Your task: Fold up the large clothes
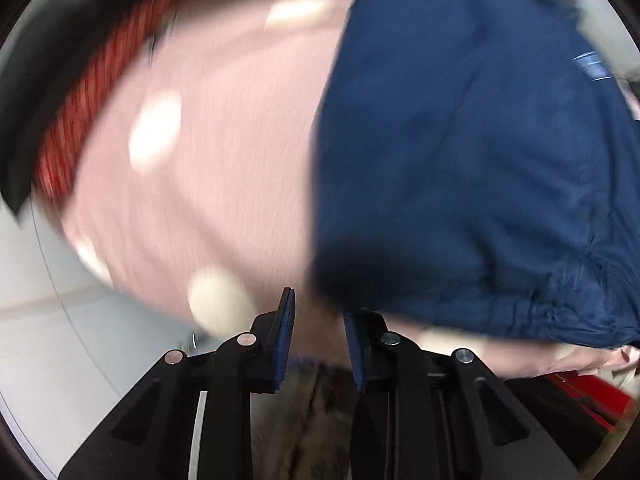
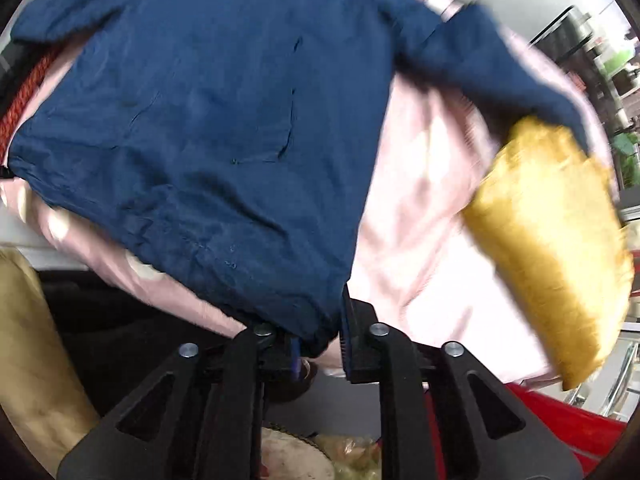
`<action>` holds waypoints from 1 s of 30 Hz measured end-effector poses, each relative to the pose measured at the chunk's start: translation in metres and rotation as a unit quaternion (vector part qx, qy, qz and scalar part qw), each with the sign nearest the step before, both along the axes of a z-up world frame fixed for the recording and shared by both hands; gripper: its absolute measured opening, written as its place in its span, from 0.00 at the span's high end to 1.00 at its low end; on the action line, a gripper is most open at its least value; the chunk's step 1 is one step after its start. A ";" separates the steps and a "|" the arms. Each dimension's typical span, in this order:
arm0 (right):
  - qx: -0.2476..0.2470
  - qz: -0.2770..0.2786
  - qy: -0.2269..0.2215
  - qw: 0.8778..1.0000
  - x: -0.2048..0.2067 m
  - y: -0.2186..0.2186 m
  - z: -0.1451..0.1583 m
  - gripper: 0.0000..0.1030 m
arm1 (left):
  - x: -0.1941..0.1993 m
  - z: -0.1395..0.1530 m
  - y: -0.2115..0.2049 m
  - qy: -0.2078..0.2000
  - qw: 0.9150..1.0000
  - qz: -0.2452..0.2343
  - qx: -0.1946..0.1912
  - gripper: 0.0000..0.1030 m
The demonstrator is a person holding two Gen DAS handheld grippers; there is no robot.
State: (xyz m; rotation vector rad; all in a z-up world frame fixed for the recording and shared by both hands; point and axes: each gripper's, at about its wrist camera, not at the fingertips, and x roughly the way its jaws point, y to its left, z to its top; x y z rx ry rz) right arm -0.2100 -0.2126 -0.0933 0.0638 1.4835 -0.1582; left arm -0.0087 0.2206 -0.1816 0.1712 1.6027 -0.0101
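Far left in the left wrist view, a red ribbed knit strip (image 1: 100,92) borders a pink cloth cover with pale round dots (image 1: 220,140). The view is blurred, so detail is poor. The navy blue jacket of thin crinkly cloth (image 1: 460,160) lies spread on that cover and fills the right half, w/ its gathered hem nearest the camera.

The left tongs (image 1: 318,320) are narrow and point down at the cover just beside the hem's left end. The gap btwn the pads shows only pink, no navy, so they hold nothing yet. The right-hand pad sits at the hem's edge, maybe just under it.

In the right wrist view the jacket lies flat, logo at the far end and one sleeve trailing right toward a mustard-gold velvety cushion (image 2: 552,248). The right tongs (image 2: 320,340) are narrow too, w/ the hem's right corner bunched btwn the pads. It looks pinched.

Step in hand, prob.: get both hem corners before folding hem toward collar.

To do it well:
- Left tongs need to shift right onto the hem, take the full gathered edge and not the pink cover below.
- Match the grip depth on both sides, else the fold goes skew.
- Lift both corners evenly and keep the hem taut btwn them.
- Watch the right sleeve, as it may drag the cushion or fold under. Tuck it in first if poss.
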 end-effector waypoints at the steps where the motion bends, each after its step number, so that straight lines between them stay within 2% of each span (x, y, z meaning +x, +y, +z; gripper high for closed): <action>1: 0.004 -0.002 0.020 1.000 -0.001 0.005 -0.016 0.77 | -0.005 -0.013 0.010 0.014 1.000 0.013 0.011 0.77; 3: 0.022 -0.008 0.068 0.997 -0.005 0.012 -0.040 0.55 | -0.010 -0.018 0.026 0.016 0.999 0.026 0.011 0.76; 4: 0.019 -0.007 0.069 0.997 -0.008 0.013 -0.041 0.48 | -0.010 -0.014 0.031 0.004 1.000 0.024 0.013 0.70; 5: 0.019 -0.008 0.066 0.998 -0.012 0.012 -0.040 0.33 | -0.010 -0.009 0.036 -0.013 1.000 0.016 0.021 0.62; 6: 0.020 -0.014 0.062 0.998 -0.015 0.010 -0.037 0.23 | -0.007 0.000 0.043 -0.041 0.998 0.007 0.045 0.40; 7: 0.016 -0.022 0.061 0.998 -0.018 0.004 -0.034 0.22 | -0.004 0.008 0.049 -0.063 0.996 0.007 0.065 0.27; 9: 0.008 -0.046 0.067 0.997 -0.023 -0.012 -0.027 0.22 | 0.008 0.024 0.069 -0.101 0.991 0.034 0.075 0.27; 11: 0.002 -0.082 0.065 0.995 -0.024 -0.032 -0.017 0.22 | 0.023 0.037 0.080 -0.118 0.989 0.059 0.068 0.27; 13: 0.012 -0.126 0.046 0.991 -0.019 -0.053 0.000 0.22 | 0.038 0.055 0.076 -0.149 0.986 0.058 0.051 0.27; 14: 0.019 -0.147 0.030 0.989 -0.014 -0.060 0.008 0.22 | 0.047 0.062 0.071 -0.164 0.984 0.050 0.041 0.26; 16: 0.035 -0.177 -0.006 0.984 0.010 -0.077 0.024 0.22 | 0.063 0.075 0.046 -0.186 0.982 0.013 0.013 0.16; 18: 0.048 -0.172 -0.035 0.983 0.035 -0.077 0.037 0.20 | 0.074 0.081 0.010 -0.195 0.980 -0.037 -0.021 0.15; 21: 0.053 -0.111 -0.071 0.990 0.081 -0.044 0.047 0.16 | 0.085 0.076 -0.043 -0.178 0.976 -0.104 -0.077 0.13; 25: 0.092 -0.035 -0.063 0.993 0.133 0.006 0.030 0.16 | 0.089 0.053 -0.107 -0.133 0.968 -0.181 -0.112 0.12; 27: 0.095 -0.001 -0.039 0.995 0.146 0.029 0.009 0.10 | 0.086 0.031 -0.127 -0.105 0.966 -0.212 -0.101 0.12; 29: 0.084 0.030 0.020 0.996 0.152 0.053 -0.028 0.10 | 0.083 0.003 -0.136 -0.067 0.968 -0.225 -0.088 0.11; 30: 0.078 0.047 0.063 0.994 0.150 0.065 -0.054 0.10 | 0.081 -0.019 -0.134 -0.036 0.972 -0.221 -0.076 0.10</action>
